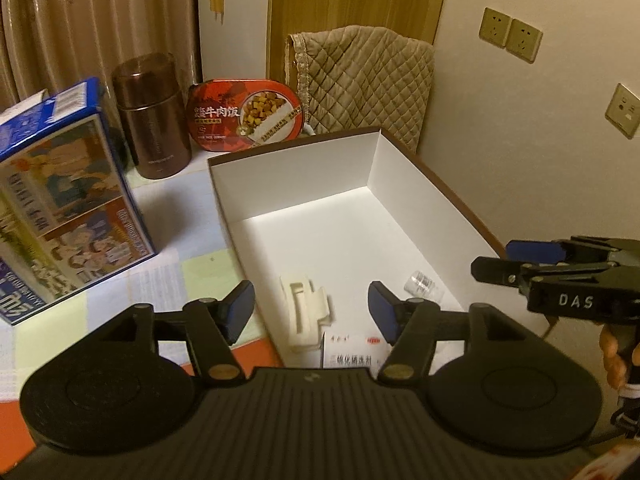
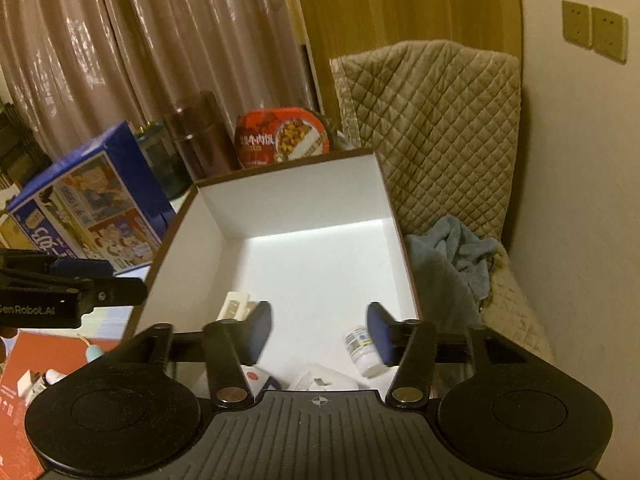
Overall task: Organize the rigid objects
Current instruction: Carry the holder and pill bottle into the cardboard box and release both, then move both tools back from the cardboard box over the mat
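A white open box [image 1: 372,168] with a brown rim stands on the table; it also shows in the right wrist view [image 2: 296,192]. Inside lie a cream plastic clip [image 1: 306,312], a small clear bottle [image 1: 424,286], and a white medicine carton [image 1: 352,354]. The right wrist view shows the clip [image 2: 236,306], a small white bottle [image 2: 362,350] and a white packet [image 2: 324,378]. My left gripper [image 1: 312,312] is open and empty over the box's near end. My right gripper [image 2: 320,330] is open and empty above the box; it shows at the right in the left wrist view [image 1: 520,260].
A blue carton [image 1: 68,200], a brown flask [image 1: 150,116] and a red meal box [image 1: 244,114] stand behind and left of the box. A quilted chair [image 2: 436,128] with a blue towel [image 2: 452,256] is on the right. A red surface [image 2: 48,360] with small items lies at left.
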Tool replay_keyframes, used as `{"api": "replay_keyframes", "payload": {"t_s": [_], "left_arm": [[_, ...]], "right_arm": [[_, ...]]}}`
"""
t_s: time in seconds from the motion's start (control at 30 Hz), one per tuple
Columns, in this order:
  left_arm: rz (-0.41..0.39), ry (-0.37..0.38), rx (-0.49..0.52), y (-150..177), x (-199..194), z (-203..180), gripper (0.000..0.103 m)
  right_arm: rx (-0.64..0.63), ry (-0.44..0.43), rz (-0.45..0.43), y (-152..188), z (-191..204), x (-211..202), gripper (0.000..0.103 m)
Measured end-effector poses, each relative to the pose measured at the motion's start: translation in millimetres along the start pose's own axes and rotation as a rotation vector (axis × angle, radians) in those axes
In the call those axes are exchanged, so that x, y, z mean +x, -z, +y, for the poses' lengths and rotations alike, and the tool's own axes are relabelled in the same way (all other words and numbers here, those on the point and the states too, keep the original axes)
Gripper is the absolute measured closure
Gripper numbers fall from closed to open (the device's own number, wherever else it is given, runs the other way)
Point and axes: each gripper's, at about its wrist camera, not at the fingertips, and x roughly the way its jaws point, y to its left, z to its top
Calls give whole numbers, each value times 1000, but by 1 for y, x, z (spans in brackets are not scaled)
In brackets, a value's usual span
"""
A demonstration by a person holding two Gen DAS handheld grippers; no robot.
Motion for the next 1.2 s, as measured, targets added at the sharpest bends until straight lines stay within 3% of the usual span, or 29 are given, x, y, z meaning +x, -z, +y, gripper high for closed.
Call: {"api": "replay_keyframes", "payload": {"t_s": [0.3,0.7,1.2], "left_arm": [[-33,-7,-37,36,-50,19,43],[-35,-60,-103,91,-106,59,43],[45,-137,-216,163,-140,109,44]], "right_arm": [[20,4,-38,20,22,-35,43],[24,-36,-24,50,64,-60,43],[-41,-168,99,99,139,-51,43]]}}
